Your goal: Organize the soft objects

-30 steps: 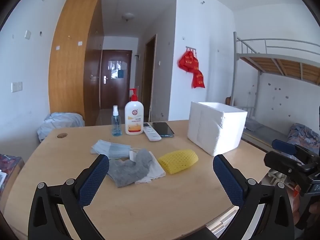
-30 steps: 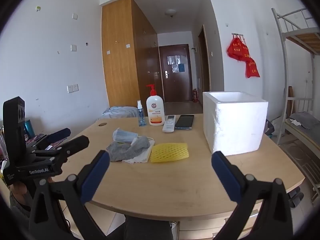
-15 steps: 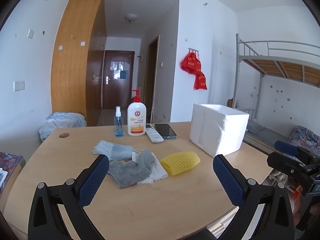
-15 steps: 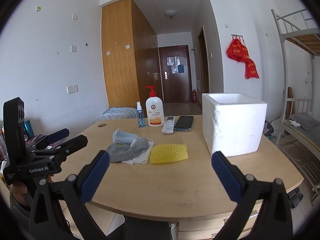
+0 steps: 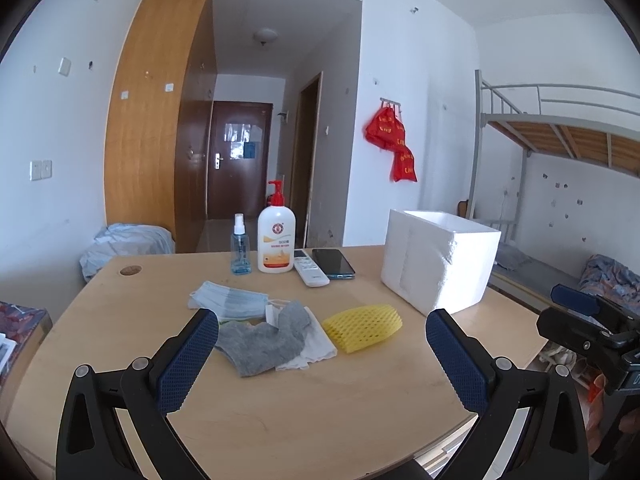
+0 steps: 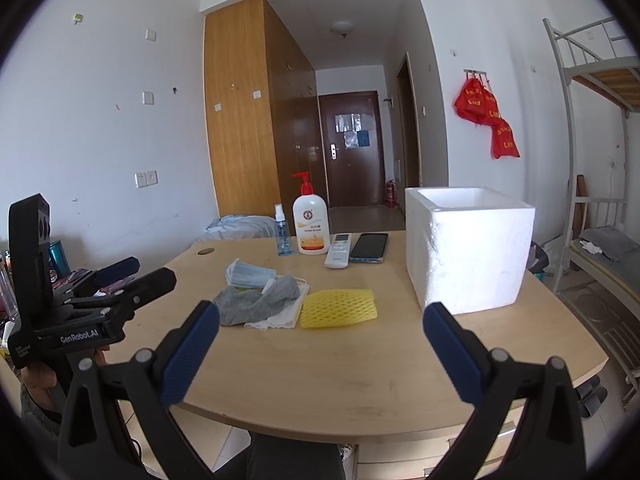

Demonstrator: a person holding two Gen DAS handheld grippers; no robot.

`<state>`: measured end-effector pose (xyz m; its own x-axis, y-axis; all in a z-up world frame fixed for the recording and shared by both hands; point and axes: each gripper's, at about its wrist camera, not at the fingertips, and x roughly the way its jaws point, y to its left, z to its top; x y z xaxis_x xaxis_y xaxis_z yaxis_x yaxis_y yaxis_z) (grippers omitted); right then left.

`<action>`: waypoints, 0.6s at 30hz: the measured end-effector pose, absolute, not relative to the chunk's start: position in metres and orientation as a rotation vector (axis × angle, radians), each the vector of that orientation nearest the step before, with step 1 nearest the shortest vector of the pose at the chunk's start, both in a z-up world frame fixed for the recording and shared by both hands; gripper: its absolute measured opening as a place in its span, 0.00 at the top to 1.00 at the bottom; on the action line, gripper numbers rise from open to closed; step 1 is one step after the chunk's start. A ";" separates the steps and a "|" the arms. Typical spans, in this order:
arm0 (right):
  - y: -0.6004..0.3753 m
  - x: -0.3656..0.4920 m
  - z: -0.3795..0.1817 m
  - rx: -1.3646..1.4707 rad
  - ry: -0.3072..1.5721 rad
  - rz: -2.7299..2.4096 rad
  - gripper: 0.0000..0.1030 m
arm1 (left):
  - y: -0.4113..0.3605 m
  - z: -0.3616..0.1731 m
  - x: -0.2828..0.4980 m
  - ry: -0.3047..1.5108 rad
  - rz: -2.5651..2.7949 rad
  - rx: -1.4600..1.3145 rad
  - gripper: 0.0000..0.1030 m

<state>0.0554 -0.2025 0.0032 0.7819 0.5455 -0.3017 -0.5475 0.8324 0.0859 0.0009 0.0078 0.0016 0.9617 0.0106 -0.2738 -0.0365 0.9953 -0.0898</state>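
Nothing shifted: both tools (left (image 5: pixel 322 354), right (image 6: pixel 320 350)) stay wide open, empty, above one sock (image 5: pixel 264 340).

Desk (image 5: pixel 360 408), light wood, rounded front edge, cable hole (image 5: pixel 131 270) at its 10 o'clock corner. Along the far edge, 12 o'clock: small blue spray bottle (image 5: pixel 241 251), white pump bottle (image 5: pixel 276 239) with red pump just right of it, both upright. White remote (image 5: pixel 311 273) next, touching a dark phone (image 5: pixel 333 263) lying flat at 1 o'clock. Behind: wooden wardrobe (image 5: pixel 156 132), dark door (image 5: pixel 236 168) down the hall, red bags (image 5: pixel 394 148) hung on the wall at 2 o'clock, metal bunk bed (image 5: pixel 560 120) at 3 o'clock.
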 end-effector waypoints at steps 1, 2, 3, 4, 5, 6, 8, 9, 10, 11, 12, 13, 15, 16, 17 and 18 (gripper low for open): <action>-0.202 0.055 0.003 -0.006 0.322 0.591 0.00 | 0.008 0.002 0.001 0.275 0.023 -0.094 0.00; -0.202 0.054 0.004 -0.005 0.318 0.593 0.00 | 0.007 0.002 0.001 0.276 0.026 -0.091 0.00; -0.202 0.054 0.004 -0.005 0.315 0.595 0.00 | 0.007 0.002 0.001 0.276 0.028 -0.089 0.00; -0.202 0.053 0.005 -0.006 0.314 0.595 0.00 | 0.008 0.002 0.000 0.276 0.026 -0.090 0.00; -0.201 0.054 0.004 -0.007 0.314 0.594 0.00 | 0.008 0.002 0.001 0.278 0.025 -0.091 0.00; -0.201 0.054 0.003 -0.007 0.314 0.595 0.00 | 0.008 0.002 0.000 0.278 0.024 -0.092 0.00; -0.200 0.056 0.003 -0.007 0.318 0.595 0.00 | 0.007 0.002 0.001 0.278 0.025 -0.087 0.00; -0.199 0.057 0.002 -0.009 0.320 0.595 0.00 | 0.006 0.003 0.003 0.281 0.024 -0.086 0.00; -0.199 0.057 0.002 -0.008 0.321 0.595 0.00 | 0.006 0.003 0.003 0.282 0.025 -0.085 0.00; -0.199 0.058 0.002 -0.008 0.322 0.597 0.00 | 0.006 0.003 0.004 0.283 0.026 -0.084 0.00; -0.199 0.059 0.001 -0.008 0.323 0.598 0.00 | 0.006 0.004 0.005 0.285 0.028 -0.083 0.00; -0.199 0.060 0.001 -0.009 0.323 0.597 0.00 | 0.006 0.004 0.006 0.286 0.026 -0.084 0.00; -0.199 0.062 0.002 -0.007 0.325 0.598 0.00 | 0.006 0.004 0.006 0.285 0.028 -0.085 0.00; -0.199 0.063 0.002 -0.007 0.325 0.597 0.00 | 0.006 0.004 0.007 0.285 0.031 -0.084 0.00; -0.199 0.063 0.002 -0.005 0.325 0.596 0.00 | 0.005 0.004 0.009 0.286 0.031 -0.085 0.00; -0.200 0.064 0.002 -0.003 0.326 0.597 0.00 | 0.006 0.004 0.009 0.286 0.031 -0.086 0.00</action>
<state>0.0642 -0.1998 0.0017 0.7775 0.5514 -0.3023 -0.5524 0.8286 0.0908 0.0092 0.0059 0.0038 0.9589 0.0186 -0.2830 -0.0431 0.9958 -0.0807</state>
